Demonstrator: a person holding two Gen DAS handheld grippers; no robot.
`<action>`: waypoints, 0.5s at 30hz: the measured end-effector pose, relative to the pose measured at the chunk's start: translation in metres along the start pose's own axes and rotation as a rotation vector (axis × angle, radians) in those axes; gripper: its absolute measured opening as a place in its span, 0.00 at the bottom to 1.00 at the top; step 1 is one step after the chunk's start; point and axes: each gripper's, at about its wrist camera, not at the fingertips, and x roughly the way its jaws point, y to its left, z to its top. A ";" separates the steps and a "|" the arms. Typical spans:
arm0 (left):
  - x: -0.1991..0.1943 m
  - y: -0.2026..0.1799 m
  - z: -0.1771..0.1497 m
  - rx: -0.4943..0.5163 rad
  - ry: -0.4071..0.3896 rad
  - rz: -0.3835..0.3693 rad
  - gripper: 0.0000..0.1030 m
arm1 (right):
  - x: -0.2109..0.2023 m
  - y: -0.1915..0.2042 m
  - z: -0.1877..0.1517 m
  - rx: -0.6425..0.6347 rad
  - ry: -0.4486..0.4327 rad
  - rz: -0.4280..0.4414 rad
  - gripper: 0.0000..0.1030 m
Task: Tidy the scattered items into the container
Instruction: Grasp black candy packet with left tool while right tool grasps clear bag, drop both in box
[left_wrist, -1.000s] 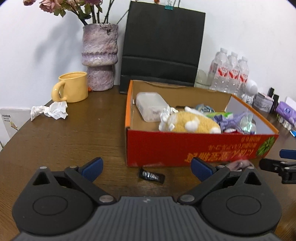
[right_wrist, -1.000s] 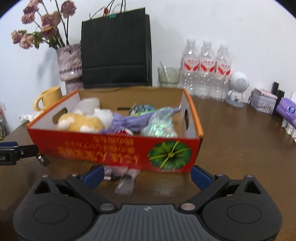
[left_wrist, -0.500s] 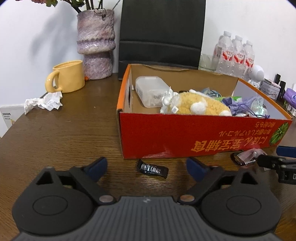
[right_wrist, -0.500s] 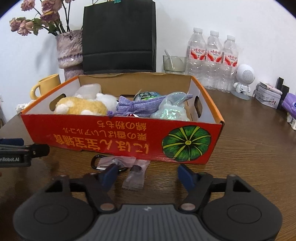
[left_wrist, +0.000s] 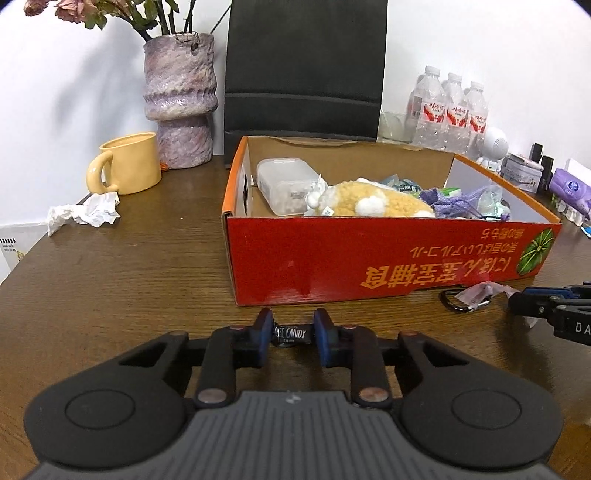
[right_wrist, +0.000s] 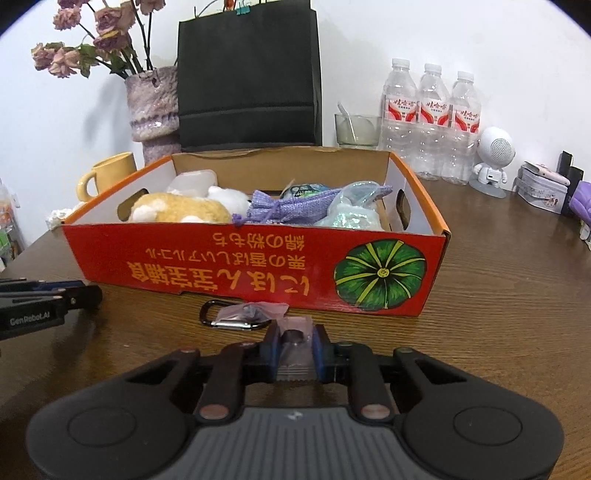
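**Both tools clamping sweets in front of the red box**

Left tool (left_wrist: 291, 334) is sitting low on the brown worktop (left_wrist: 140, 266), its blue pads squeezing a black candy wrapper (left_wrist: 291, 334) with white lettering, just in front of the near wall of the red cardboard box (left_wrist: 369, 254). Right tool (right_wrist: 294, 343) is closing on a pale pink candy packet (right_wrist: 293, 334) with a dark sweet inside, also just before the box front. A carabiner (right_wrist: 231, 320) and a second clear pink wrapper (right_wrist: 255, 309) are lying on the worktop between that tool and the box, touching each other. Inside the box: a clear plastic case (left_wrist: 284, 181) at the far left, a yellow plush toy (left_wrist: 373, 205) in the middle, a purple drawstring pouch (right_wrist: 291, 210) and a shiny clear bag (right_wrist: 351, 214) to the right. Outside it, a yellow mug (left_wrist: 129, 164), a crumpled tissue (left_wrist: 86, 214) and a purple vase (left_wrist: 181, 103) are standing left of the box; water bottles (right_wrist: 430, 114) are standing behind right.
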 end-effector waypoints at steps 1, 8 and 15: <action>-0.002 0.000 0.000 -0.004 -0.004 -0.001 0.24 | -0.001 0.000 -0.001 0.002 -0.002 0.001 0.16; -0.017 -0.008 -0.003 -0.022 -0.032 -0.027 0.24 | -0.009 0.001 -0.004 0.015 -0.022 0.002 0.16; -0.035 -0.016 0.001 -0.040 -0.077 -0.083 0.24 | -0.022 0.004 -0.003 0.016 -0.061 0.004 0.16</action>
